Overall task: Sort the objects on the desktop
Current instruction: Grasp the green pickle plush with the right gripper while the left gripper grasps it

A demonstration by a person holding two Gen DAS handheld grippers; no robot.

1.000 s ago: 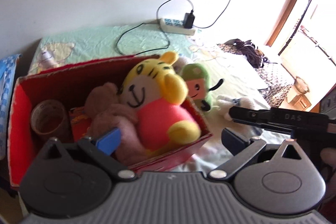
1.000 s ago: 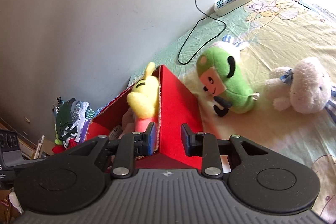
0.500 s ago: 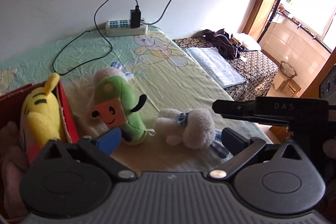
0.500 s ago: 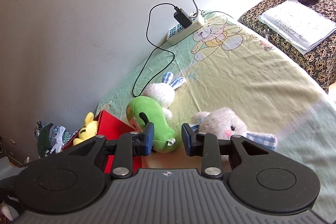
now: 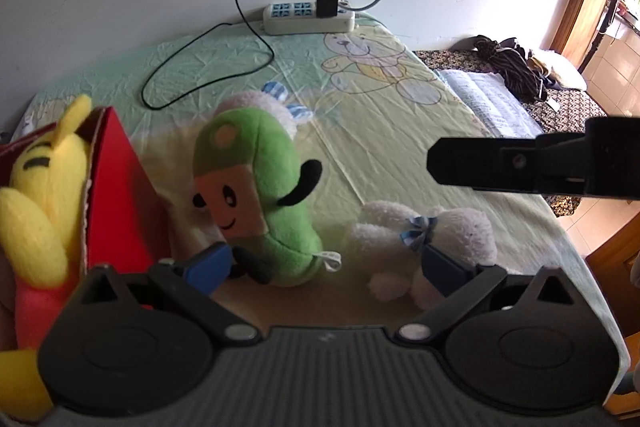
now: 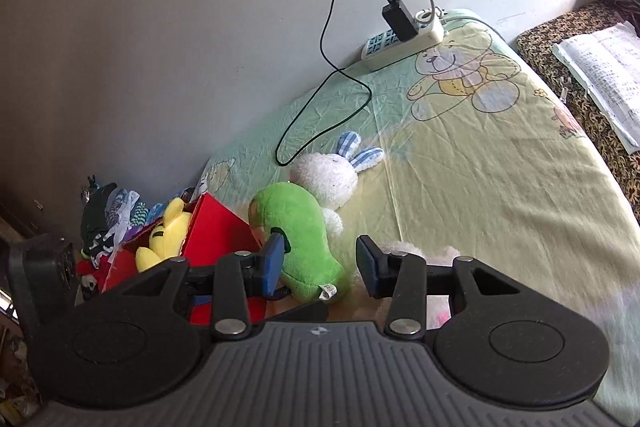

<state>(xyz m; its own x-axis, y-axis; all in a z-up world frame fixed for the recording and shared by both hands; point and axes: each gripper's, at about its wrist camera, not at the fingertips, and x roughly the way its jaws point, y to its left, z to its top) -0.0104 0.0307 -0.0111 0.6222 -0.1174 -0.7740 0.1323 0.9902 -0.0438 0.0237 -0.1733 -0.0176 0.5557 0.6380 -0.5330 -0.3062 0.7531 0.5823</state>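
A green plush toy (image 5: 260, 195) stands on the bed sheet beside the red box (image 5: 120, 195); it also shows in the right wrist view (image 6: 300, 235). A yellow tiger plush (image 5: 40, 195) sits in the box. A white plush (image 5: 432, 239) lies to the right of the green one, and a white rabbit plush (image 6: 328, 179) lies behind it. My left gripper (image 5: 324, 263) is open and empty, low in front of the green and white plush. My right gripper (image 6: 322, 263) is open and empty, its left pad next to the green plush.
A white power strip (image 5: 308, 19) with a black charger and looping cable lies by the wall. A patterned side table with an open book (image 6: 600, 75) and dark clothing stands to the right. The right gripper's body (image 5: 532, 167) crosses the left wrist view.
Both grippers have swung from the red box towards the loose plush toys on the sheet and come closer to the green plush. The right gripper's jaws have opened wider.
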